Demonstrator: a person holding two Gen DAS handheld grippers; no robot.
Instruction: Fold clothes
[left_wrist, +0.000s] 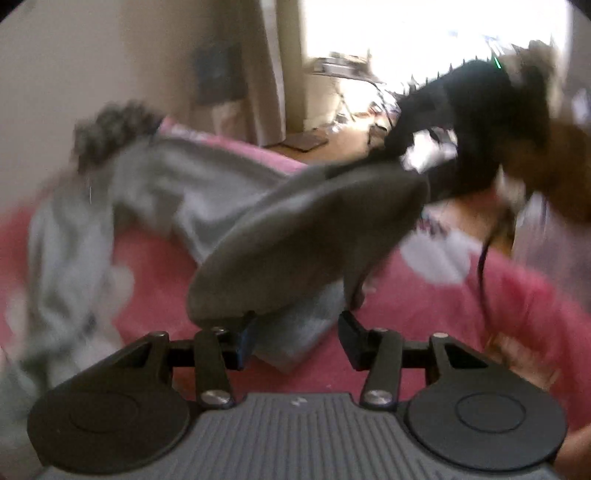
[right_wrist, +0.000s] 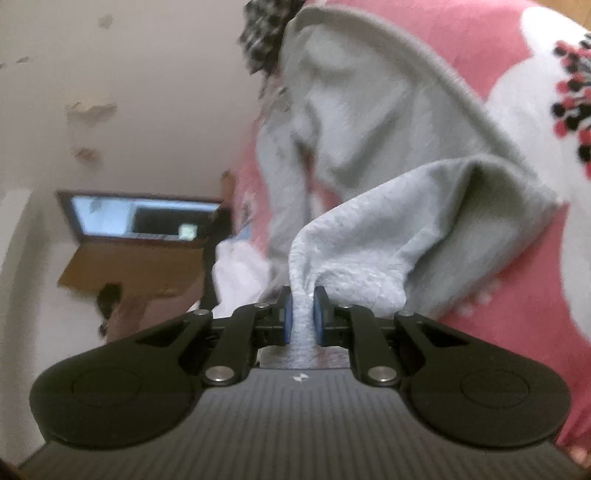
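Two tongs showing, one per wrist view. Right tongs (right_wrist: 303, 314) standing clamped on a bunched fold of the grey garment (right_wrist: 369, 155), blue pads (right_wrist: 287, 317) pressing the cloth from both sides. Garment lying spread over the pink blanket (right_wrist: 461, 48) on the bed, one part lifting from the blanket toward the clamped fold, ribbed hem (right_wrist: 424, 55) curving along the far edge. Blanket carrying white patches with a red and black dotted figure (right_wrist: 572, 103). Dark speckled fabric (right_wrist: 266, 29) lying just beyond the garment's far end. Laptop (right_wrist: 144, 218) sitting open on a brown desk (right_wrist: 125, 269) against the pale wall, well apart from the bed.

Left tongs (left_wrist: 297, 332) standing apart, gripping nothing, with garment cloth (left_wrist: 177, 192) passing between and ahead of the jaws. Grey rounded fold (left_wrist: 306, 243) rising just above the left finger; touching or not, cannot tell through the blur. Right tongs' black body (left_wrist: 472, 122) appearing in the left wrist view at upper right, with a brown sleeve (left_wrist: 565, 170) behind. Left view blurring heavily.
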